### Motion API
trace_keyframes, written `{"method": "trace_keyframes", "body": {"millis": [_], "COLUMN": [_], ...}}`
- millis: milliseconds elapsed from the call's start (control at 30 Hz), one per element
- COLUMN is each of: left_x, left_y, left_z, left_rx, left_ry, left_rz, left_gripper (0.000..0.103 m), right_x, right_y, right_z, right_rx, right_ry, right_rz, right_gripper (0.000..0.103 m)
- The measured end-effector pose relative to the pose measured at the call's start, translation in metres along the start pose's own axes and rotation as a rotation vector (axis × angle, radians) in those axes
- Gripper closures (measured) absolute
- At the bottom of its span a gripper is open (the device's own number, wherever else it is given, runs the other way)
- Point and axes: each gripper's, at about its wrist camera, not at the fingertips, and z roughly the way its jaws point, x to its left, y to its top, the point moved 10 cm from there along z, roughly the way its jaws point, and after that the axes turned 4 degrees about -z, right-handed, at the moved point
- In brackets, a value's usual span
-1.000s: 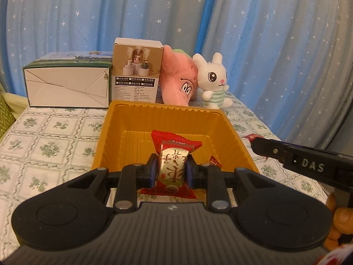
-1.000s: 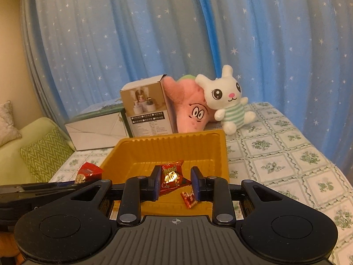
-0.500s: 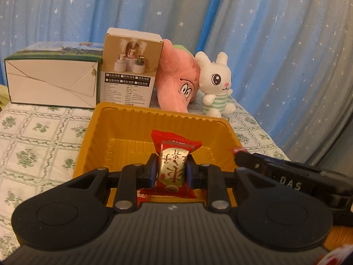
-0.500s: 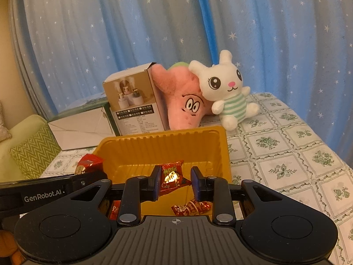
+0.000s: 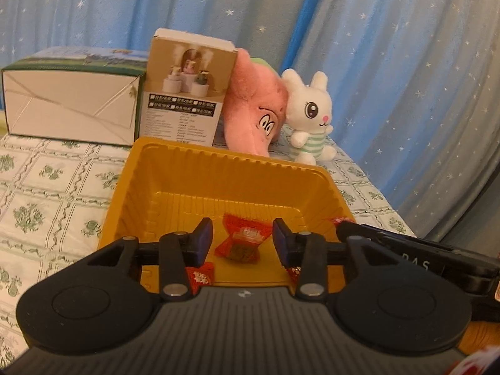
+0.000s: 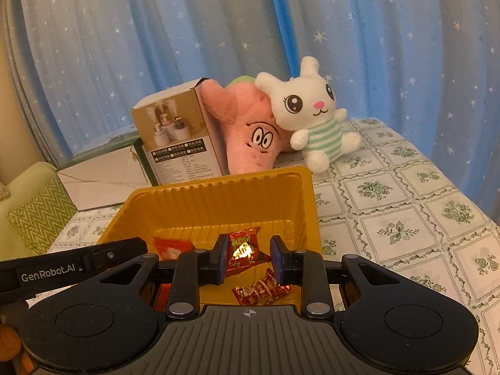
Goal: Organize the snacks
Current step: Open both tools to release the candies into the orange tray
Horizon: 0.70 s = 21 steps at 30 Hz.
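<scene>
Four snacks [image 6: 243,251] in one tray [image 6: 218,197].

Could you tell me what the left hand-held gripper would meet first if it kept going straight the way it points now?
Probably the red snack packet lying in the yellow tray, seen between the open left hand-held gripper jaws; depth is uncertain.
</scene>
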Motion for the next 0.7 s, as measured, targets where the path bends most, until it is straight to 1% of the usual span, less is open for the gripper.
{"method": "trace_keyframes", "body": {"millis": [67, 433, 500, 600, 633, 667, 700], "left_x": [0.002, 0.003, 0.003, 0.004, 0.005, 0.005, 0.006], "left_y": [0.001, 0.000, 0.000, 0.000, 0.000, 0.000, 0.000], "left_z": [-0.001, -0.003, -0.003, -0.003, -0.003, -0.003, -0.003], "left_rx": [-0.001, -0.003, -0.004, -0.005, -0.005, -0.004, -0.004], "left_ry": [0.002, 0.017, 0.019, 0.026, 0.028, 0.031, 0.033], "left_rz": [-0.011, 0.003, 0.004, 0.006, 0.007, 0.006, 0.005], "left_gripper": [0.065, 0.064, 0.062, 0.058, 0.058, 0.058, 0.056], "right_x": [0.001, 0.006, 0.008, 0.011, 0.012, 0.012, 0.011], "right_y": [0.000, 0.003, 0.003, 0.003, 0.003, 0.002, 0.003], "right_z": [0.000, -0.002, -0.003, -0.002, -0.001, -0.001, -0.002], "right_rx": [0.000, -0.009, -0.009, 0.001, 0.009, 0.009, 0.001], "right_ry": [0.003, 0.027, 0.042, 0.100, 0.116, 0.116, 0.114], "right_rz": [0.001, 0.015, 0.022, 0.052, 0.062, 0.068, 0.072], "right_gripper": [0.074, 0.074, 0.074, 0.074, 0.069, 0.054, 0.045]}}
